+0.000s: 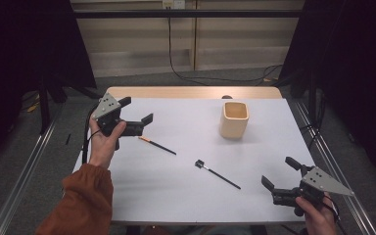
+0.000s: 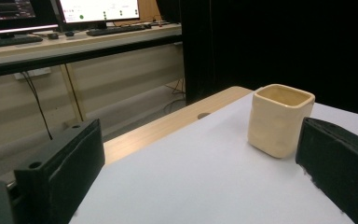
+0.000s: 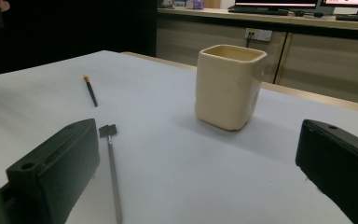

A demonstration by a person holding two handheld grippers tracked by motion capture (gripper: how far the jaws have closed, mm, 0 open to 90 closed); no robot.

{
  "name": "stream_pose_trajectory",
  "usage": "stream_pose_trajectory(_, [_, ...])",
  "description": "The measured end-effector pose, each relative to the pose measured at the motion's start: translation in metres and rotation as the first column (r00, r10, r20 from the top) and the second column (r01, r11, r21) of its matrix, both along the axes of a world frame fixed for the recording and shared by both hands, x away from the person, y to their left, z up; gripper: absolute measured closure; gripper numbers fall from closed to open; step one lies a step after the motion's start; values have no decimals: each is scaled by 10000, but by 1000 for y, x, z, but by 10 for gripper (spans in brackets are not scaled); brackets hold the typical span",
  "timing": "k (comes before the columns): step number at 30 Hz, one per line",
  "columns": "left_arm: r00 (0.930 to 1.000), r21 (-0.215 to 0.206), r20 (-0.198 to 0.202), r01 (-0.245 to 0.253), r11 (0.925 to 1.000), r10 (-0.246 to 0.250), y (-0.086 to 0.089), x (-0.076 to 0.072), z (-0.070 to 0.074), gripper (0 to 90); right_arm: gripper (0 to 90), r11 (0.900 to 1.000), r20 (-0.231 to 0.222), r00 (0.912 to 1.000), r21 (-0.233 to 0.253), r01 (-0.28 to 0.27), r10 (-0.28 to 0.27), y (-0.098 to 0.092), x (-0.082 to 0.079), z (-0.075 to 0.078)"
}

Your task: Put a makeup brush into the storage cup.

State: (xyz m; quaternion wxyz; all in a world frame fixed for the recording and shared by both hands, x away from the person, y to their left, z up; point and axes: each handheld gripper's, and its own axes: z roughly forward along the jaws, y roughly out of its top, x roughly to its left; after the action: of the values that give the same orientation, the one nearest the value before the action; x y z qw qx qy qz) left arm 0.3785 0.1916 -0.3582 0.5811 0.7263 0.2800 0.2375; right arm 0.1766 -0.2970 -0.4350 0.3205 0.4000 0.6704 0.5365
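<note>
A cream square cup [image 1: 234,119] stands upright toward the back right of the white table top [image 1: 186,186]; it also appears ahead in the left gripper view [image 2: 279,119] and in the right gripper view [image 3: 229,86]. A black stick with an orange end [image 1: 157,145] lies left of centre, seen farther off in the right gripper view [image 3: 91,91]. A second black stick with a square black head [image 1: 218,174] lies at the middle front, running beside the left jaw in the right gripper view [image 3: 112,172]. My left gripper [image 1: 138,110] is held above the table's left side, open and empty. My right gripper [image 1: 280,172] is at the front right corner, open and empty.
The table's wooden back edge [image 1: 191,92] has a dark hole near the cup. Metal frame rails [image 1: 22,166] run along both sides of the table. Cables [image 1: 181,73] lie on the floor behind. A desk with monitors [image 2: 98,9] stands beyond.
</note>
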Motion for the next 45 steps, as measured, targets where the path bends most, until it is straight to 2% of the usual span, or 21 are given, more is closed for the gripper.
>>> stream_pose_trajectory(2, [10000, 94, -18, 7, 10000, -7, -5, 8, 1, 12, 0, 10000, 12, 10000, -15, -1, 1, 0, 0, 0])
stream_pose_trajectory(5, [10000, -161, -46, -5, 9999, 4, -8, 12, 2, 11, 0, 10000, 15, 10000, -23, -2, 3, 0, -1, 0])
stream_pose_trajectory(9, [10000, -209, -19, -80, 9997, 80, -11, 20, 2, 11, 0, 10000, 18, 10000, -54, 11, -11, -1, -1, 0])
stream_pose_trajectory(13, [9996, -677, -139, -270, 9973, 261, -11, 30, 2, 11, 0, 10000, -1, 10000, 37, 18, -18, 0, 0, 0])
stream_pose_trajectory(14, [9994, -784, -143, -312, 9964, 302, -12, 33, 2, 12, 0, 10000, 19, 10000, -69, -8, 8, 0, -1, 0])
stream_pose_trajectory(19, [9990, -532, -177, -413, 9977, 405, -14, 39, -1, 14, 0, 10000, 17, 10000, -52, -14, 14, 0, 0, 0])
stream_pose_trajectory(23, [9979, -507, -397, -525, 9973, 505, -12, 49, 0, 22, 0, 10000, 15, 10000, -76, -1, 1, 0, -1, 0])
stream_pose_trajectory(24, [9973, -328, -448, -593, 9977, 578, -13, 53, 0, 23, 0, 10000, 11, 10000, -73, -6, 6, 0, -1, 0])
stream_pose_trajectory(30, [9969, 20, -537, -580, 9983, 580, -16, 58, 0, 23, 0, 10000, 21, 10000, -48, -20, 21, 0, 0, 0])
stream_pose_trajectory(33, [9961, 256, -699, -529, 9983, 546, -18, 59, 0, 22, 0, 10000, 11, 10000, -37, -19, 19, 0, 0, 0])
stream_pose_trajectory(35, [9936, 639, -952, -546, 9965, 606, -20, 60, 0, 19, 0, 10000, -2, 10000, -52, -17, 17, 0, 0, 0])
stream_pose_trajectory(37, [9925, 747, -1057, -540, 9957, 617, -21, 61, 1, 17, 0, 10000, 1, 10000, -66, -20, 20, 0, 0, 0])
stream_pose_trajectory(40, [9867, 1390, -1510, -386, 9895, 597, -24, 65, 4, 15, 0, 10000, -1, 10000, -38, -26, 26, 0, 0, 0])
stream_pose_trajectory(41, [9864, 1548, -1522, -379, 9872, 618, -25, 65, 4, 15, 0, 10000, 0, 10000, -47, -33, 33, 0, 0, 0])
stream_pose_trajectory(43, [9812, 2181, -1786, -336, 9754, 738, -28, 66, 5, 18, 0, 10000, -4, 10000, -57, -34, 34, 0, 0, 0])
stream_pose_trajectory(44, [9812, 2181, -1786, -336, 9754, 738, -28, 66, 5, 17, 0, 10000, 8, 10000, -88, -43, 43, 0, 0, 0])
stream_pose_trajectory(45, [9754, 2551, -2102, -107, 9669, 662, -29, 67, 5, 16, 0, 10000, 7, 10000, -88, -45, 45, 0, 0, 0])
